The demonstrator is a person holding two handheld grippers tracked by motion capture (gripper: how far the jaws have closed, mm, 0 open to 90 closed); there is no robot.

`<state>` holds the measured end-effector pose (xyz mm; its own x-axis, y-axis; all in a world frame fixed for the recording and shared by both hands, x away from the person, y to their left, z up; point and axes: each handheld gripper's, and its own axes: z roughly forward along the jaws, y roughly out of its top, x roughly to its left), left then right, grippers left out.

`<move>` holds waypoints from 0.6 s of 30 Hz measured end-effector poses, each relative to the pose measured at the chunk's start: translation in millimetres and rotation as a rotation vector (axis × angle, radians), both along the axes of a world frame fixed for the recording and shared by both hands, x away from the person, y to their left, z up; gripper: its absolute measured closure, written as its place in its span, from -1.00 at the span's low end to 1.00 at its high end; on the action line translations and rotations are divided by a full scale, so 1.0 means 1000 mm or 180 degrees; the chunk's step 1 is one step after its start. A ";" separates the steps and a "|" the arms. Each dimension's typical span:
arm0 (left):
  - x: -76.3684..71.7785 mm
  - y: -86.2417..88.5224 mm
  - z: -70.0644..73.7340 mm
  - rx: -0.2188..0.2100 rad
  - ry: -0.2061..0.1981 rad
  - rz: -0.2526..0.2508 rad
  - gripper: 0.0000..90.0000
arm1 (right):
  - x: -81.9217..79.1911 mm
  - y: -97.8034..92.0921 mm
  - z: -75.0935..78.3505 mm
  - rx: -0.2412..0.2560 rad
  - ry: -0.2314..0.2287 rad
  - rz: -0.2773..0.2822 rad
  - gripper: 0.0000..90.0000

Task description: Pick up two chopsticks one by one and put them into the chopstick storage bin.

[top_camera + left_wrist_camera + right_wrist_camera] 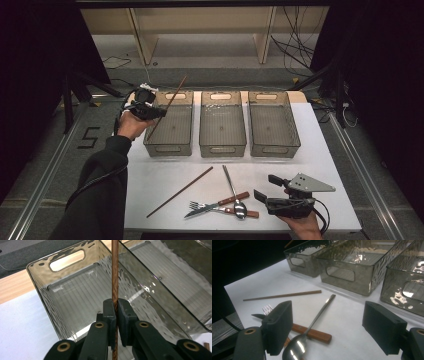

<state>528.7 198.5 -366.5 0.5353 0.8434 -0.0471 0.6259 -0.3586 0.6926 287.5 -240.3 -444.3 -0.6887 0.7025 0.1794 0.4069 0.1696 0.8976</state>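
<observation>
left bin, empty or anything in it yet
Empty. The left bin shows a bare ribbed floor; the chopstick is above it, clamped in the left tongs, not lying inside.

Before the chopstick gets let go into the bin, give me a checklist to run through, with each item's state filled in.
1. Left gripper shut on the held chopstick: ok.
2. Chopstick over the left bin, not the middle bin: ok.
3. Left bin free of other cutlery: ok.
4. Chopstick lying flat enough to drop in: not ok, it tilts steeply, top end above the far rim.
5. Right gripper open and apart from the spoon: ok.
6. Second chopstick free on the table for the next pick: ok.
</observation>
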 end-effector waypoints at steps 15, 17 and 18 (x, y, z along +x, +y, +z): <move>0.007 0.005 -0.022 0.0018 0.0082 0.0130 0.88 | 0.000 0.000 0.000 0.0003 0.0006 0.0003 -0.44; 0.007 0.005 -0.027 0.0011 0.0101 0.0153 0.88 | 0.000 0.000 0.000 0.0001 0.0003 0.0005 -0.44; 0.007 0.005 -0.029 0.0006 0.0111 0.0159 0.87 | 0.000 0.000 0.000 -0.0002 0.0003 0.0006 -0.44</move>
<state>535.9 203.8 -395.1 0.4905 0.8691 -0.0633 0.6668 -0.3276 0.6694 287.5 -240.2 -444.5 -0.6900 0.7012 0.1796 0.4072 0.1710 0.8972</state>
